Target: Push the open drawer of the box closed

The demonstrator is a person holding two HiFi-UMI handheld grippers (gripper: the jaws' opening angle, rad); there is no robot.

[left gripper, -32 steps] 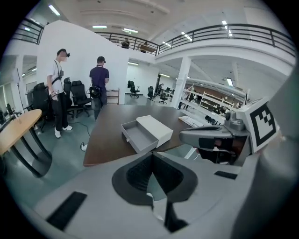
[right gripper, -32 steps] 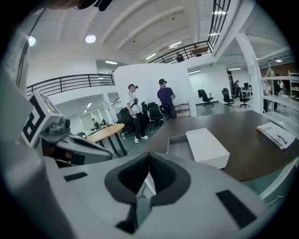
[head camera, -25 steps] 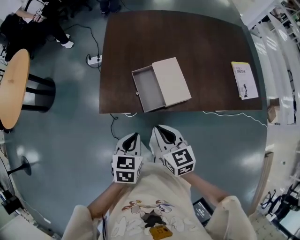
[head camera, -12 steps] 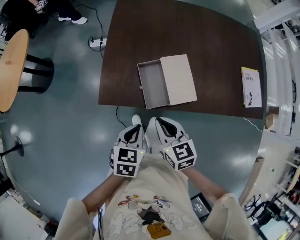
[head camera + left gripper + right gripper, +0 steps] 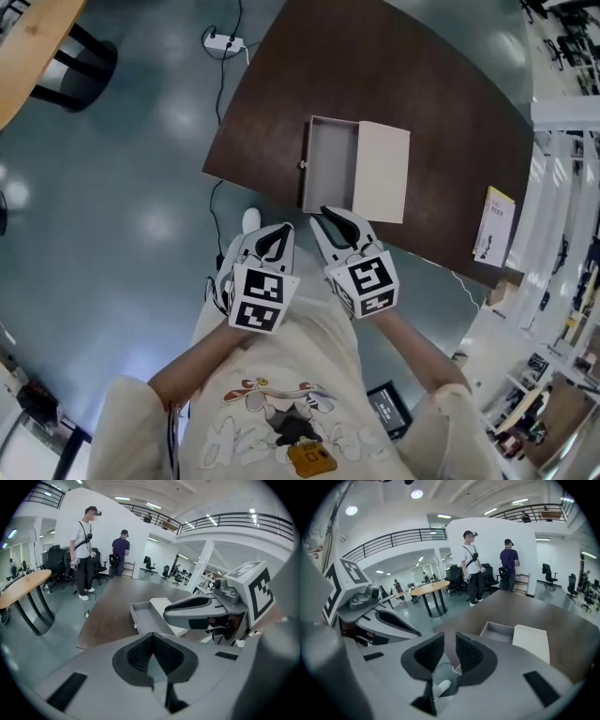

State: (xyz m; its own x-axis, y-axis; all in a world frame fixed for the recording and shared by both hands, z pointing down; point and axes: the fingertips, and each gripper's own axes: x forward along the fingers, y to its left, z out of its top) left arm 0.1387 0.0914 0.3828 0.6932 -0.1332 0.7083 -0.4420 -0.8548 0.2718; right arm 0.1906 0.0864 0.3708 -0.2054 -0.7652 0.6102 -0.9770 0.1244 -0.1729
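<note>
The person has stepped closer to the table (image 5: pixel 412 84), so the box (image 5: pixel 382 172) now lies just ahead of both grippers. Its drawer (image 5: pixel 328 173) sticks out to the left, empty. The left gripper (image 5: pixel 275 239) is pinched together on nothing. The right gripper (image 5: pixel 334 223) is opening its jaws, with nothing between them. This looks like the reach-in step. Next, a gripper likely needs to get to the drawer's left end and push it right, into the box.
</note>
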